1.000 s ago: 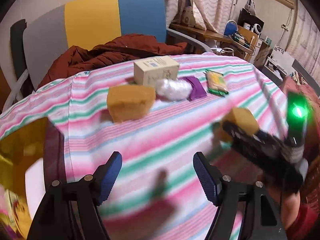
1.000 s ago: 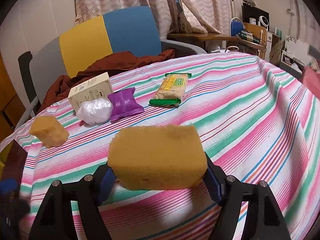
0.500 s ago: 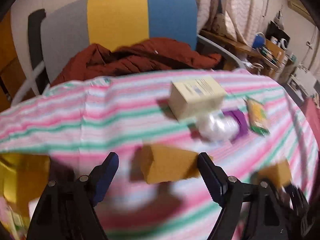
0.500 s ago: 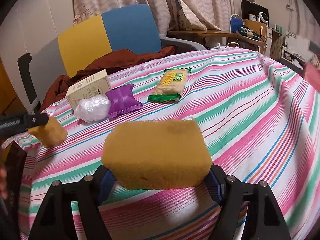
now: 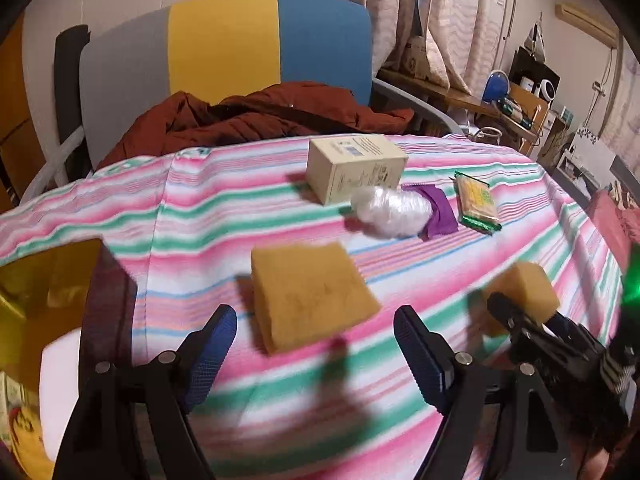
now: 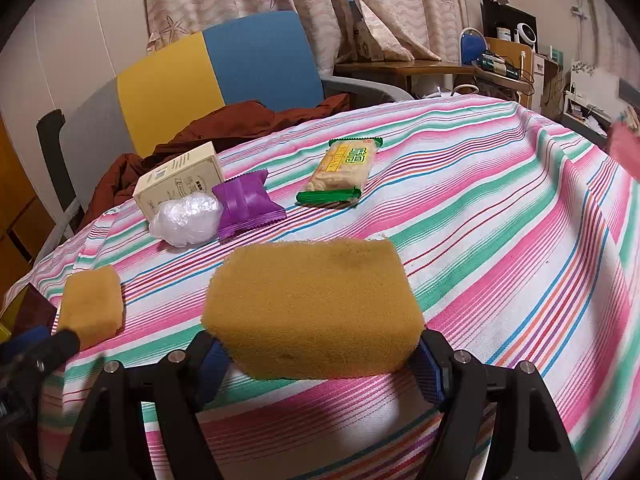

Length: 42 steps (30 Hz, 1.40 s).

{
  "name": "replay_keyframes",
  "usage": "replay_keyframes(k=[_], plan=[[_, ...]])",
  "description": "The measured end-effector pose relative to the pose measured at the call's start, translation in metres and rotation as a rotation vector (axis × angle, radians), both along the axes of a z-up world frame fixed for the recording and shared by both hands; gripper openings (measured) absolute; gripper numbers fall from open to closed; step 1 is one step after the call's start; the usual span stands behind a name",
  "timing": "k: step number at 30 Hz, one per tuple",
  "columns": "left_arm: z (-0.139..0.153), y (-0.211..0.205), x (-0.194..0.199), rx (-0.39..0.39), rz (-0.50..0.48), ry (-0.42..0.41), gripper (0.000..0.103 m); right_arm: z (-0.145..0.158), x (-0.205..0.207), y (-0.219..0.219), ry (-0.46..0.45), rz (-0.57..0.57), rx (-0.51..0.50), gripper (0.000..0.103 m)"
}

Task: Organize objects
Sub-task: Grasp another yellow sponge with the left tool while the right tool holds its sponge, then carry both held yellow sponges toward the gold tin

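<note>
My right gripper point(image 6: 316, 354) is shut on a yellow sponge point(image 6: 316, 304) and holds it above the striped tablecloth point(image 6: 500, 208); it also shows at the right of the left wrist view point(image 5: 520, 292). A second yellow sponge point(image 5: 308, 292) lies on the cloth just ahead of my open, empty left gripper point(image 5: 316, 340); it also shows in the right wrist view point(image 6: 92, 306). Behind lie a cream box point(image 5: 354, 168), a clear plastic wad point(image 5: 392, 210), a purple packet point(image 5: 440, 210) and a green-edged cracker packet point(image 5: 478, 202).
A chair point(image 5: 224, 52) with a brown jacket point(image 5: 256, 120) stands behind the table. A yellow container with a dark edge point(image 5: 52, 280) sits at the left table edge. Shelves and clutter point(image 6: 520, 64) fill the far right.
My left gripper has swung toward the loose sponge, which now lies just ahead of its open jaws. The right gripper keeps its sponge nearly still.
</note>
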<state>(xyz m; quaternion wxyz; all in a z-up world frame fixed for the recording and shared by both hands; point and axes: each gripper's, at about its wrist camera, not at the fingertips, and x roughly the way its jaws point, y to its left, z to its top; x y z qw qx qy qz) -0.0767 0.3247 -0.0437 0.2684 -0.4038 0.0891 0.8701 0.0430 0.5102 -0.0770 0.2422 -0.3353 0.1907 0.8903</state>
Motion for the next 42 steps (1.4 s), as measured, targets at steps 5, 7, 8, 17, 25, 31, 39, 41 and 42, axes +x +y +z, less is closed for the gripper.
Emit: replay_keyframes(k=[5, 7, 8, 17, 25, 31, 39, 41, 42], plan=[[-0.006, 0.02, -0.017, -0.075, -0.004, 0.023, 0.083, 0.0, 0.0, 0.0, -0.001, 0.0, 0.001, 0.078], [-0.014, 0.027, -0.022, -0.087, -0.01, 0.0, 0.084, 0.0, 0.0, -0.001, -0.003, -0.001, 0.004, 0.078], [-0.017, 0.029, -0.023, -0.099, -0.005, 0.0, 0.085, 0.0, 0.0, -0.001, -0.003, -0.001, 0.004, 0.078], [-0.035, 0.017, -0.025, -0.067, 0.042, 0.015, 0.074, 0.0, -0.001, 0.0, 0.0, -0.001, 0.004, 0.078], [-0.036, 0.014, -0.02, -0.061, 0.022, 0.037, 0.071, 0.0, 0.0, -0.001, -0.005, -0.001, 0.011, 0.078], [-0.036, 0.009, -0.008, -0.067, 0.0, 0.07, 0.067, 0.001, -0.002, -0.004, -0.017, -0.005, 0.027, 0.077], [-0.031, 0.0, 0.011, -0.07, -0.023, 0.13, 0.066, 0.002, -0.003, -0.007, -0.027, -0.008, 0.054, 0.076], [-0.029, 0.0, 0.017, -0.072, -0.037, 0.149, 0.066, 0.003, -0.003, -0.009, -0.031, -0.009, 0.068, 0.076], [-0.028, 0.0, 0.02, -0.072, -0.044, 0.159, 0.066, 0.003, -0.003, -0.01, -0.034, -0.01, 0.075, 0.076]])
